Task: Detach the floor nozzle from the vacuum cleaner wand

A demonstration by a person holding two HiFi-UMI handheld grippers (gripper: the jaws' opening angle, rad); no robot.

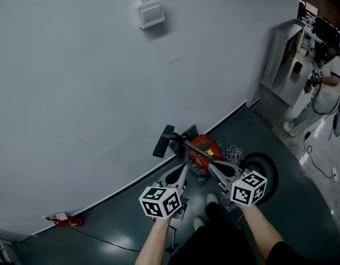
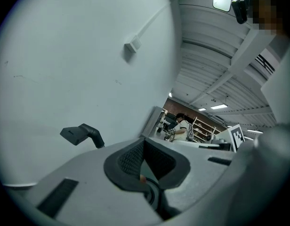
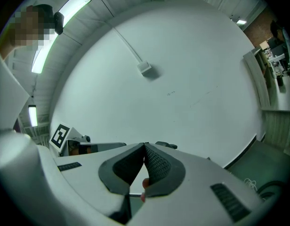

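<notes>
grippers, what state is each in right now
left gripper: shut, empty
right gripper: shut, empty

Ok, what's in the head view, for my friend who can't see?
The left gripper and right gripper, both shut and empty, point at a red vacuum cleaner beside a white wall. Its black floor nozzle is on the wand.
</notes>
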